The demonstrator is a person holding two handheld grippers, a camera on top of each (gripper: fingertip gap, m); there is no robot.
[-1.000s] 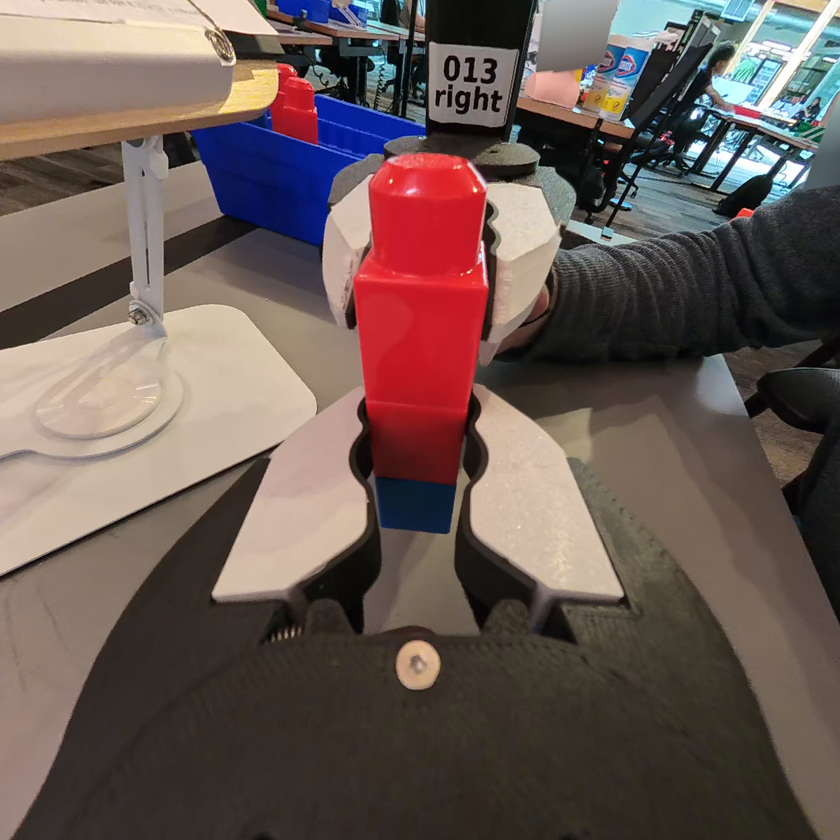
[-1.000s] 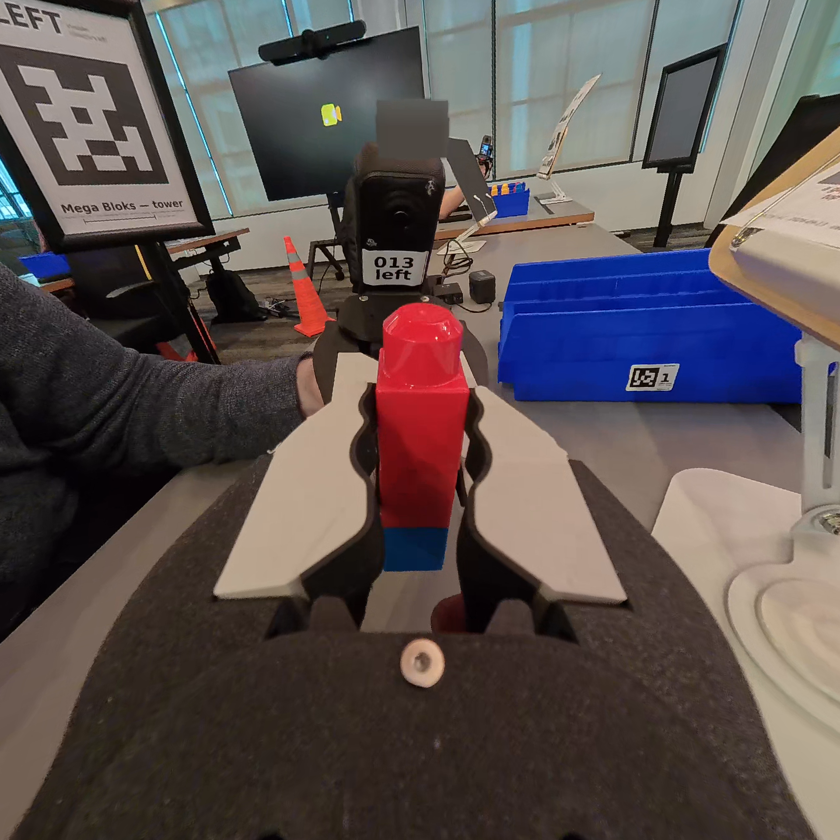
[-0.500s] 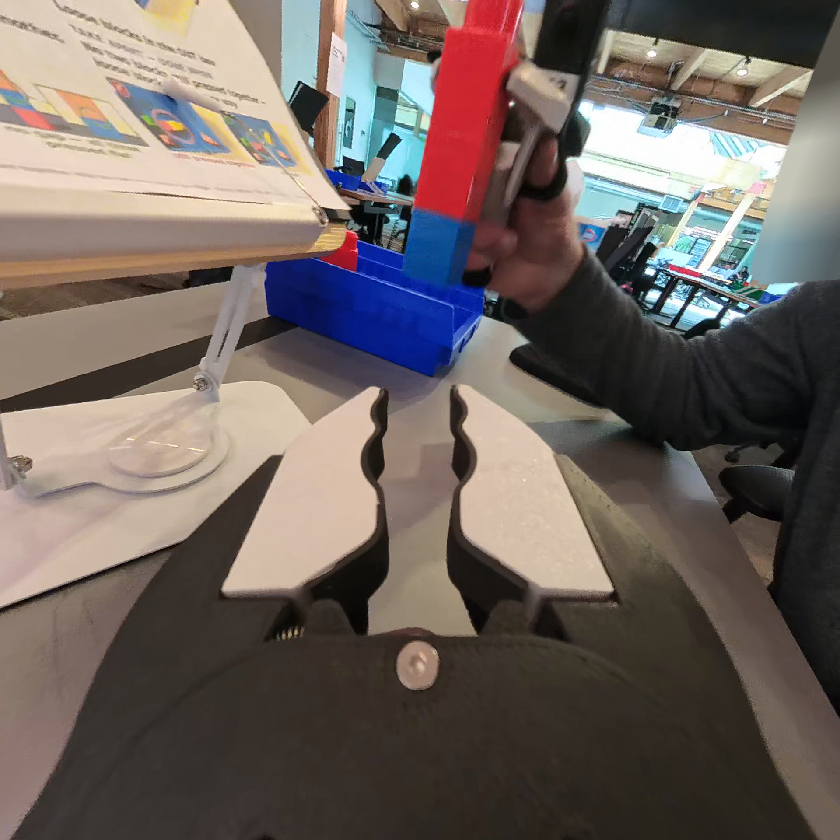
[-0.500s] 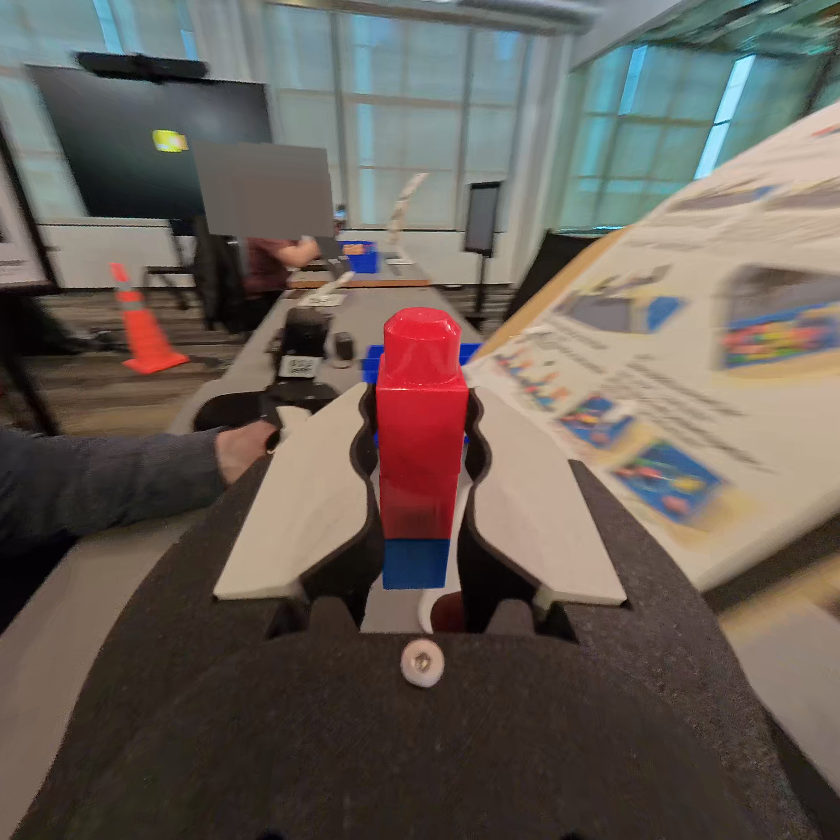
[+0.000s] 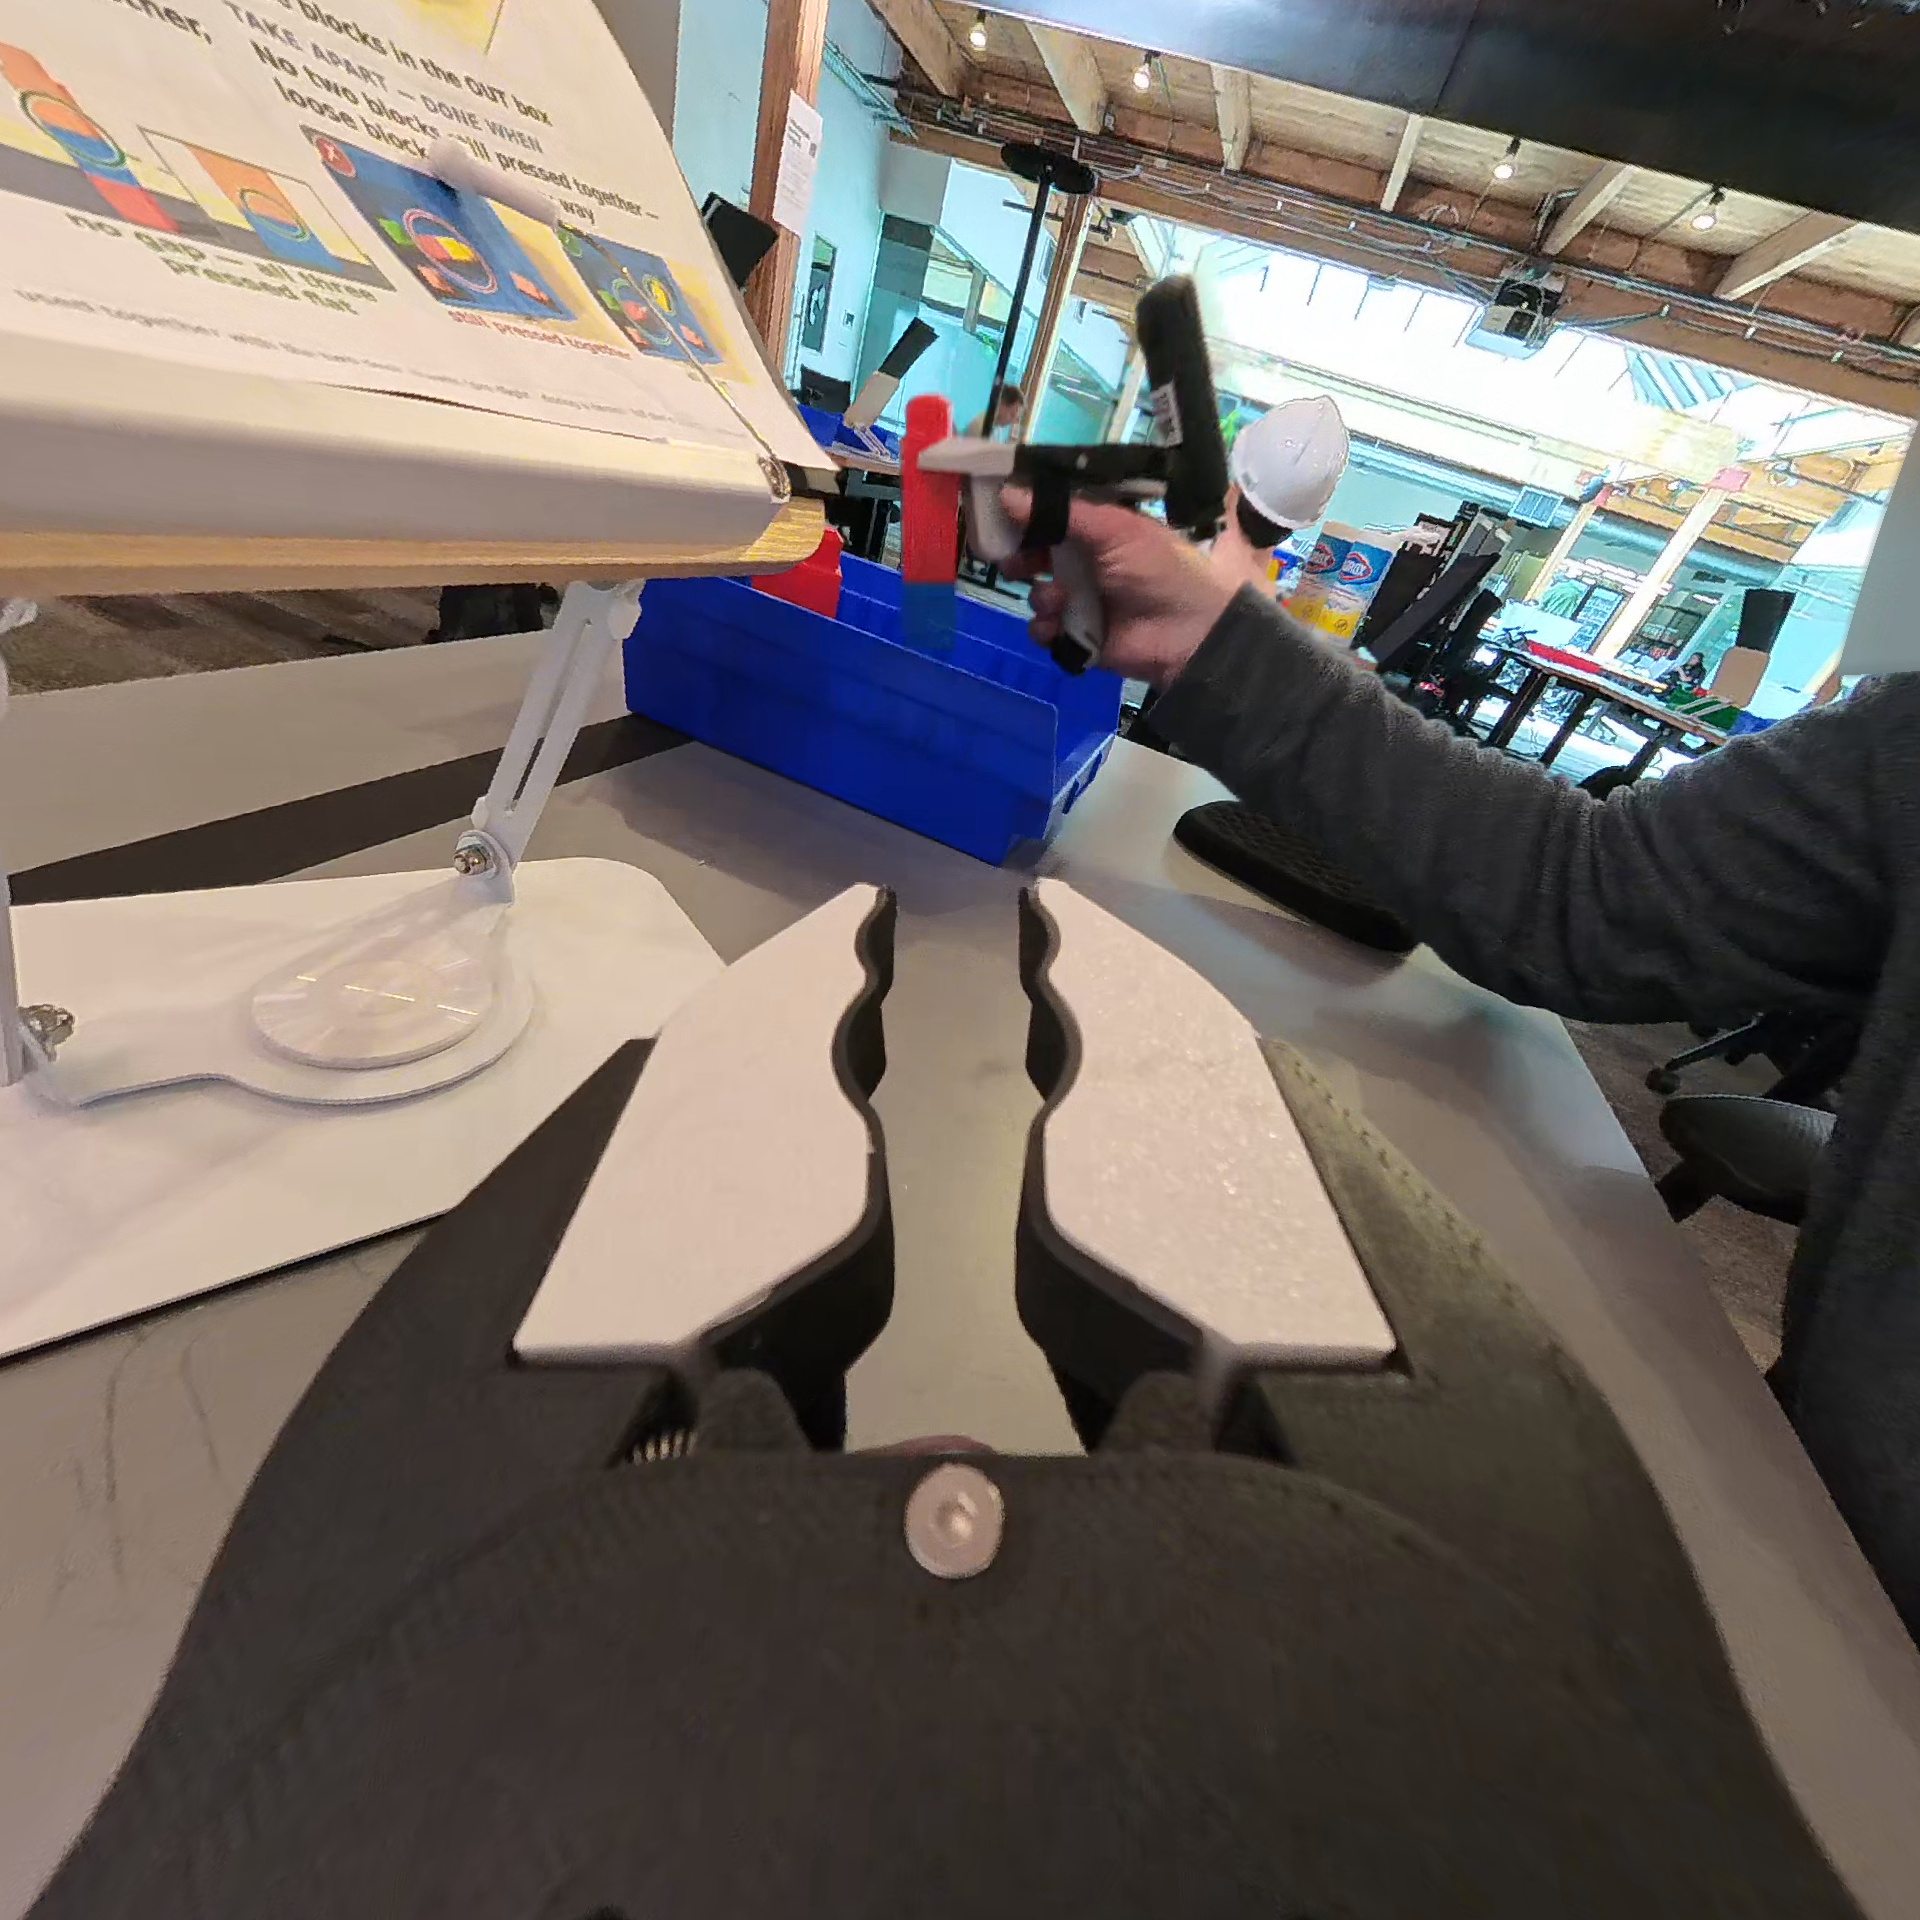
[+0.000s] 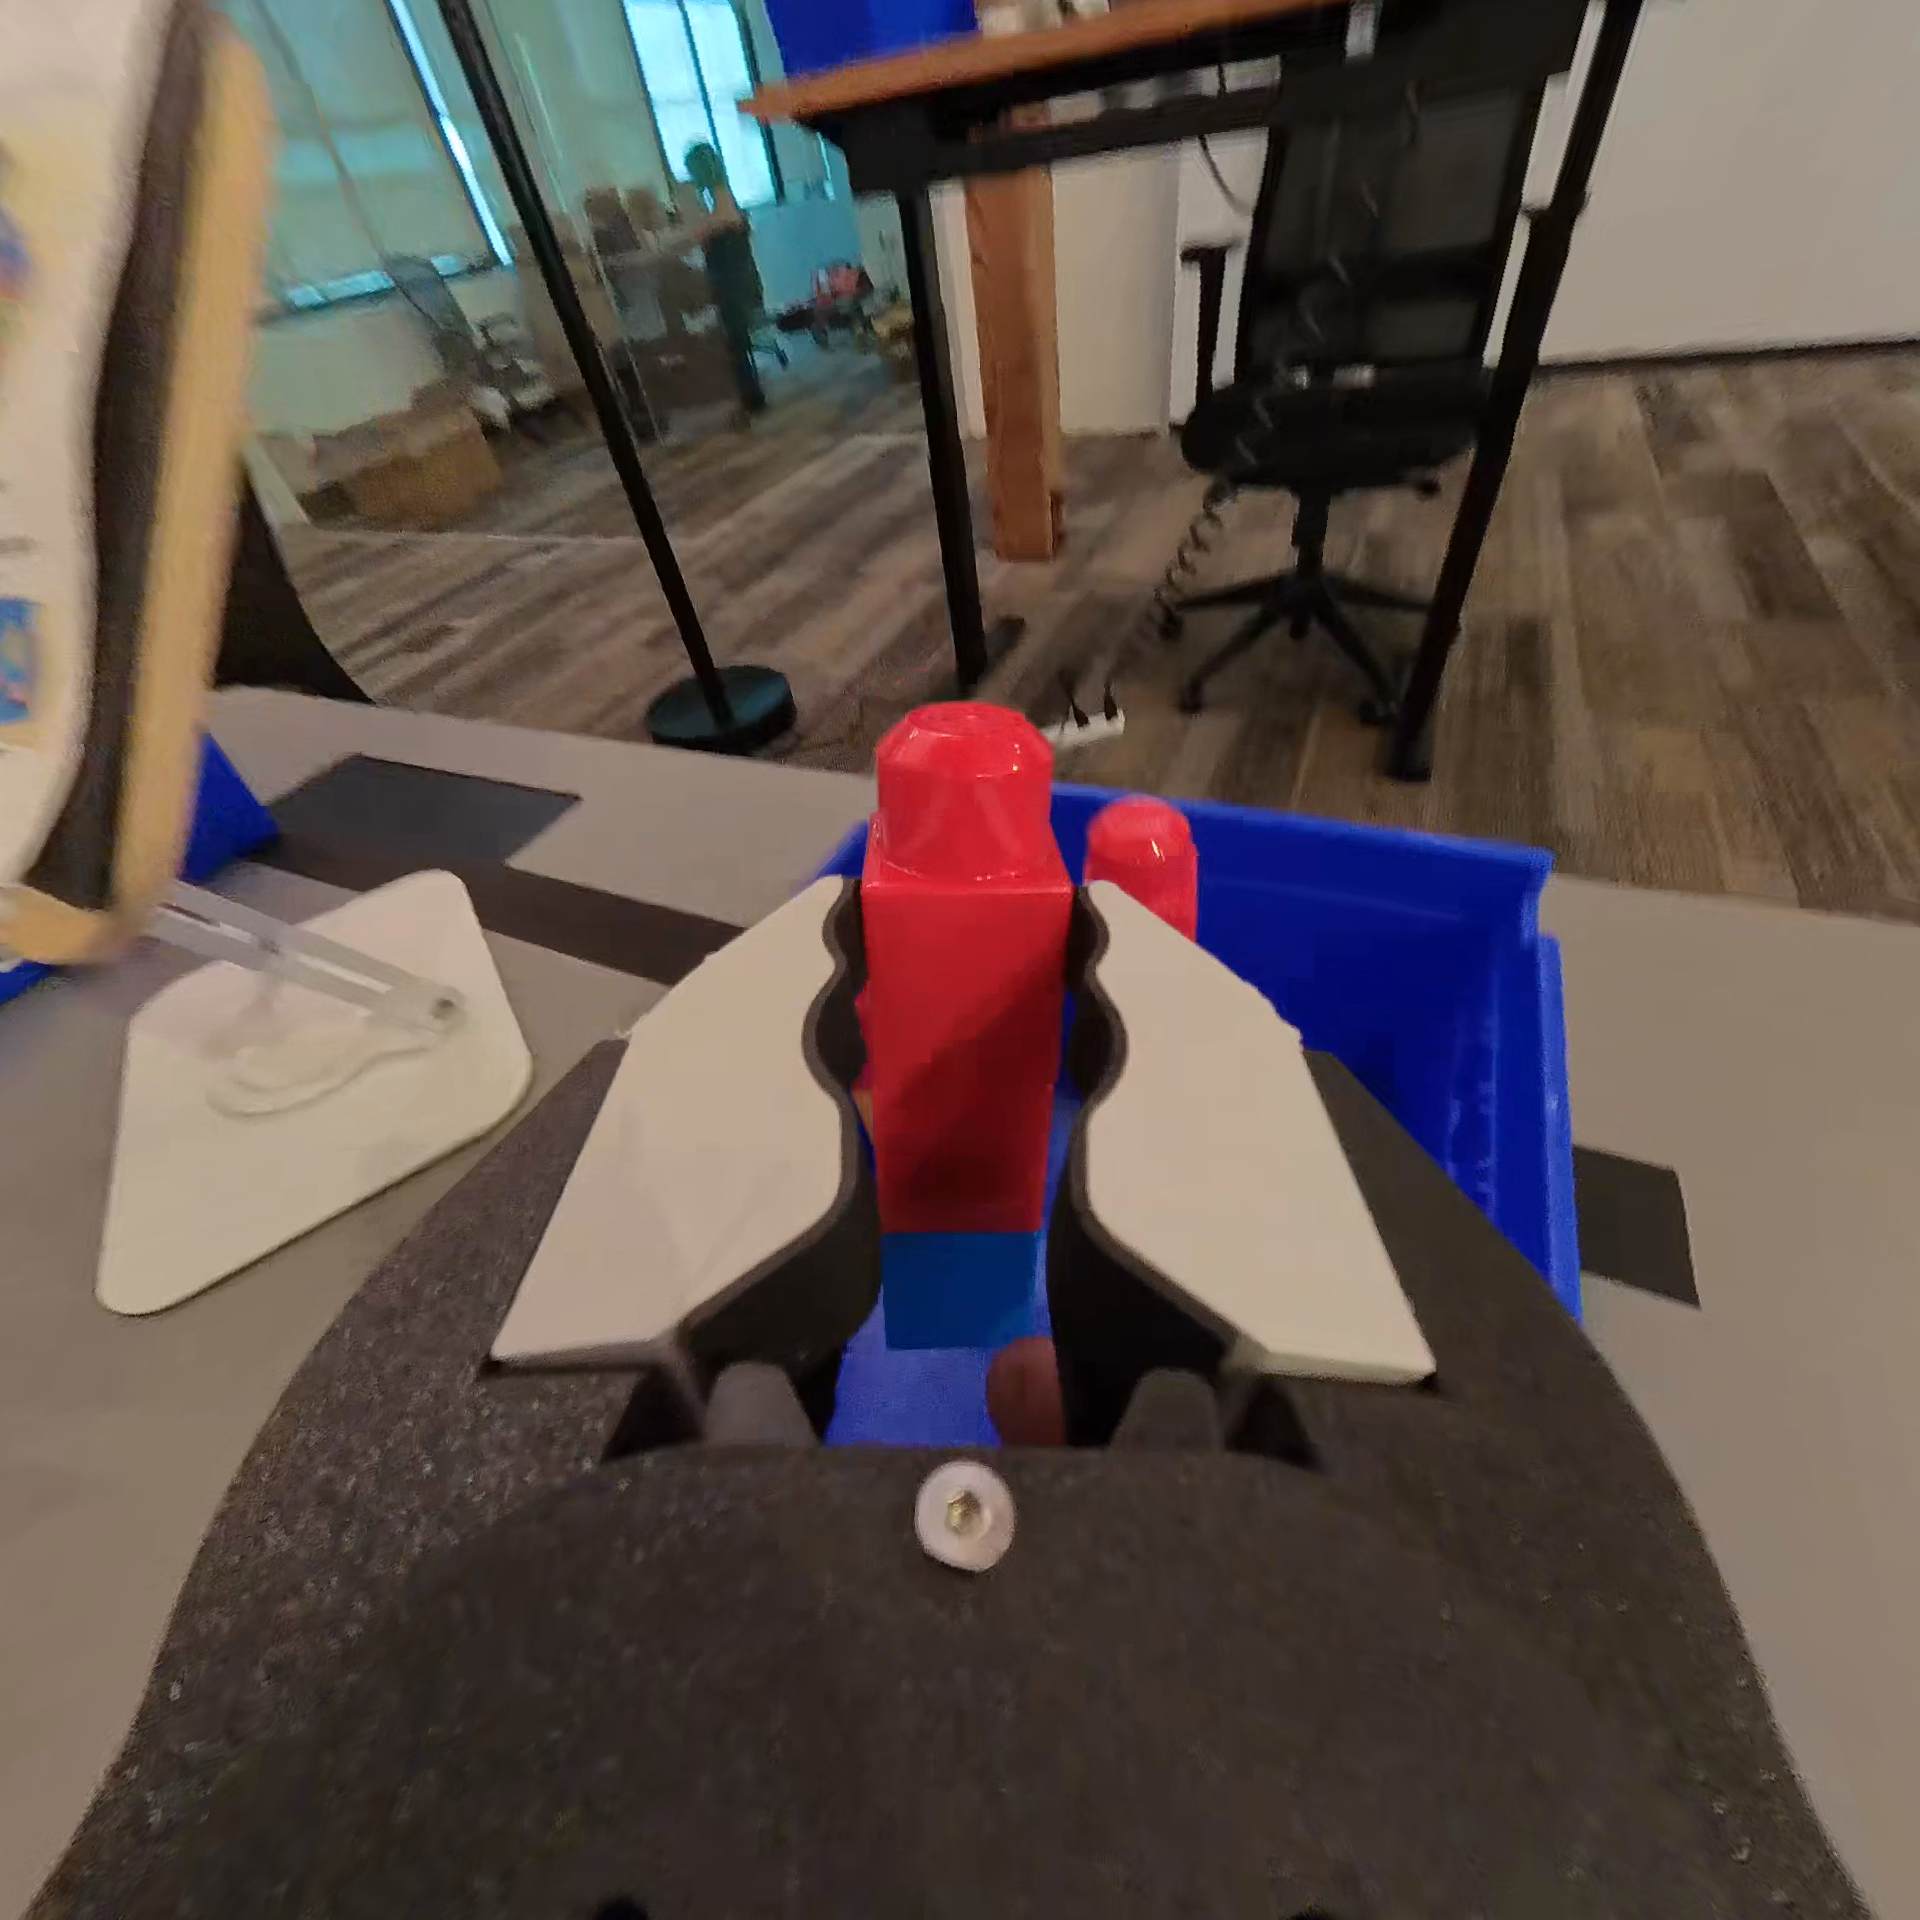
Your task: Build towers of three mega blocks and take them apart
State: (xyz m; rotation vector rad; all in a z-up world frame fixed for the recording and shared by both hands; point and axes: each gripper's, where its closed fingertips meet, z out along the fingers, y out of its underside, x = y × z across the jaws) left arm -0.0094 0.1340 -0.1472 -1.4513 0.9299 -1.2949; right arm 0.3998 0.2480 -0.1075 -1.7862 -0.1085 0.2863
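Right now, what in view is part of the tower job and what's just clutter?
Job:
- tower, clamped in the right hand-held gripper
- blue bin
- red block in the bin
- left hand-held gripper, open and empty

Clutter:
- sheet stand
- office chair
- hard hat

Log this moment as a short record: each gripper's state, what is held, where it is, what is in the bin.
right gripper: shut on the tower
tower: two red blocks above one blue block, upright, held over the blue bin
blue bin: on the grey table, another red block standing inside
left gripper: open, empty, low over the table
stand: white base on the table, beside the bin
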